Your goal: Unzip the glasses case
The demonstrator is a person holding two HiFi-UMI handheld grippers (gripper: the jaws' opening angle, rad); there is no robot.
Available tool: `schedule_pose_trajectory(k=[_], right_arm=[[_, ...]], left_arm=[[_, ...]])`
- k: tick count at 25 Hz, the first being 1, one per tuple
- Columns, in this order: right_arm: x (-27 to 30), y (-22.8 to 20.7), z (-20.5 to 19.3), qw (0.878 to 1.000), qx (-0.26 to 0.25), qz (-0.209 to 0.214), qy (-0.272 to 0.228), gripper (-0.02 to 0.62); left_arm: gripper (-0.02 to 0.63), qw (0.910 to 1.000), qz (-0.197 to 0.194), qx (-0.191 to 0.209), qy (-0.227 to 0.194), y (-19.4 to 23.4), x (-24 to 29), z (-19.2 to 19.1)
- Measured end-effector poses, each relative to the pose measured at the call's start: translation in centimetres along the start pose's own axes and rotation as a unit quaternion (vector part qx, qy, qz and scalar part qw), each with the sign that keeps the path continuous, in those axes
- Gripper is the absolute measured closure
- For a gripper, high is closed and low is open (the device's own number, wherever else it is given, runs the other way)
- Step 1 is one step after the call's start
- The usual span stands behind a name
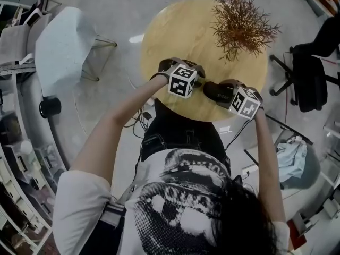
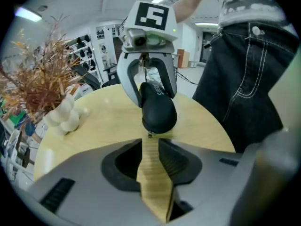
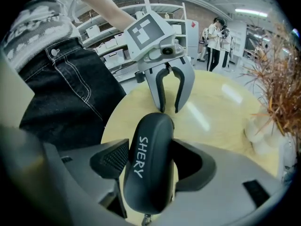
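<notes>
A round wooden table (image 1: 175, 31) fills the middle, with a pale chair (image 1: 64, 41) on the floor to its left and a black office chair (image 1: 311, 73) to its right. A dried plant (image 1: 241, 23) stands at the far right of the top; only the gripper views show its white vase (image 2: 66, 117). At the near edge, the right gripper (image 3: 150, 149) pinches the black glasses case (image 2: 159, 109) across its body. The left gripper (image 2: 150, 145) faces it, jaws narrowly spread over bare wood. The left gripper view alone shows the zip pull (image 2: 150, 135) just beyond those jaw tips; the right gripper view shows white lettering on the lid.
</notes>
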State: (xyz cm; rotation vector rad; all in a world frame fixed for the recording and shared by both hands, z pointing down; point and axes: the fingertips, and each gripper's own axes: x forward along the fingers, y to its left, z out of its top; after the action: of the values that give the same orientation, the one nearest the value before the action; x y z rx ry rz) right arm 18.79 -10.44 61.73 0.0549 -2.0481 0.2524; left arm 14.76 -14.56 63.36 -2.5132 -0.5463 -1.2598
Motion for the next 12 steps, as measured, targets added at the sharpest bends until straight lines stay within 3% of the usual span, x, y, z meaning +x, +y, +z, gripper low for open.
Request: schedule_pose_trajectory(k=[6, 12], right_arm=[[0.0, 0.5, 0.1, 1.000, -0.016, 0.015, 0.014, 0.299], [0.1, 0.4, 0.1, 0.999, -0.022, 0.028, 0.022, 0.299]], left_arm=[[0.505, 0.9977, -0.034, 0.059, -0.003, 0.0, 1.2, 0.8], [0.514, 0.9888, -0.080, 0.125, 0.001, -0.9, 1.6, 1.1]])
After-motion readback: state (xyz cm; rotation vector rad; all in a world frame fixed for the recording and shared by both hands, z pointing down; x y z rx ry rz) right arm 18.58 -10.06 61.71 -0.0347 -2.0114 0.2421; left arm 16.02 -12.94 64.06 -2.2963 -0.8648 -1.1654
